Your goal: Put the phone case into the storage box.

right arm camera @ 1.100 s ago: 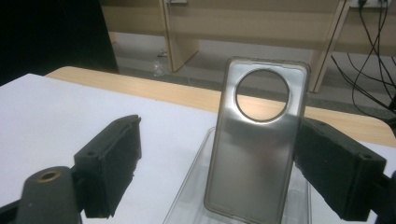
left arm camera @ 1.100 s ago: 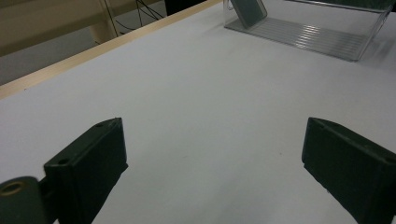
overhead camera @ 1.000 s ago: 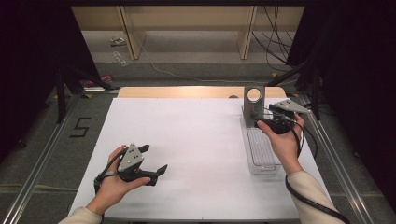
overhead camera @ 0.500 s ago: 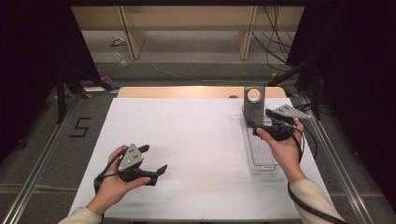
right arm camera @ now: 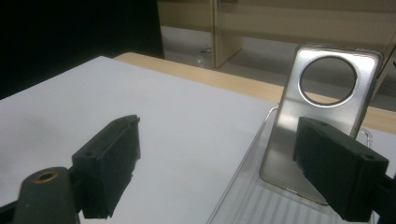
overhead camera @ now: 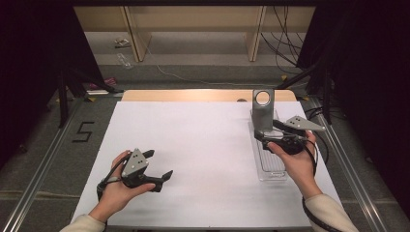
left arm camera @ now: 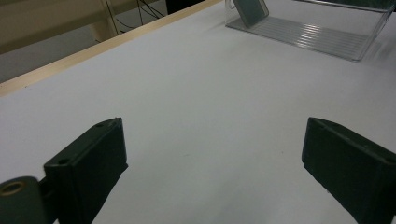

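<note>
A grey metal plate with a round hole (overhead camera: 263,114) (right arm camera: 314,121) stands upright, leaning back, at the far end of a clear plastic tray (overhead camera: 269,162) (right arm camera: 243,200) (left arm camera: 322,39) on the right of the white table. My right gripper (overhead camera: 269,131) (right arm camera: 215,163) hovers over the tray just in front of the plate, jaws open, nothing between them. My left gripper (overhead camera: 158,164) (left arm camera: 212,158) rests low over the table's near left, open and empty, pointing right toward the tray.
The white table top (overhead camera: 203,145) has a wooden strip (overhead camera: 193,95) along its far edge. Metal rails (overhead camera: 43,164) run along both sides. Cables (overhead camera: 285,38) and shelf legs (overhead camera: 138,38) lie on the floor beyond. A "5" mark (overhead camera: 83,131) sits at left.
The right gripper has drawn back from the standing plate toward the person, along the tray. The left gripper has stayed put.
</note>
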Demonstrator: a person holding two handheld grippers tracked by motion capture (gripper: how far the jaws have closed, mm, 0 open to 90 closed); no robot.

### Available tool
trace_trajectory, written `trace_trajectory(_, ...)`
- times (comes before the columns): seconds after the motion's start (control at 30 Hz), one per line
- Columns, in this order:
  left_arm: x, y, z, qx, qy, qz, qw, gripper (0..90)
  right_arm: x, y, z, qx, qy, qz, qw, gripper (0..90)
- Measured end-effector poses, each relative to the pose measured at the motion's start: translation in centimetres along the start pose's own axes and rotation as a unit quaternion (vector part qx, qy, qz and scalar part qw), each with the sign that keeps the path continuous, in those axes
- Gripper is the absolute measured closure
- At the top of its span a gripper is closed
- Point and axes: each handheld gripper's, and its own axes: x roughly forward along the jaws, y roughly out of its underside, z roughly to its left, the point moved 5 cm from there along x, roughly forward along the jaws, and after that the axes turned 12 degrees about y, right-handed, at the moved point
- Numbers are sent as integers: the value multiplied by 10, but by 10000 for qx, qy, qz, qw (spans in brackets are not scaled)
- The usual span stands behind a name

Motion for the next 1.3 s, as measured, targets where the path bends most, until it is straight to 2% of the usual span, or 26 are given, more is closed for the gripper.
trace_trajectory(0.33,-1,0,1,14,-35,19,10000,62,-17,13,3,-73,-124,17,9999,160)
trace_trajectory(0.6,-2,1,3,30,-69,33,10000,62,-27,23,8,-287,-252,-2,9993,160)
trace_trajectory(0.83,-2,1,4,33,-99,43,9999,62,-33,32,13,-304,-373,23,9988,160)
trace_trajectory(1.3,-2,2,6,29,-117,64,9999,62,-44,43,16,-370,-446,-72,9983,161)
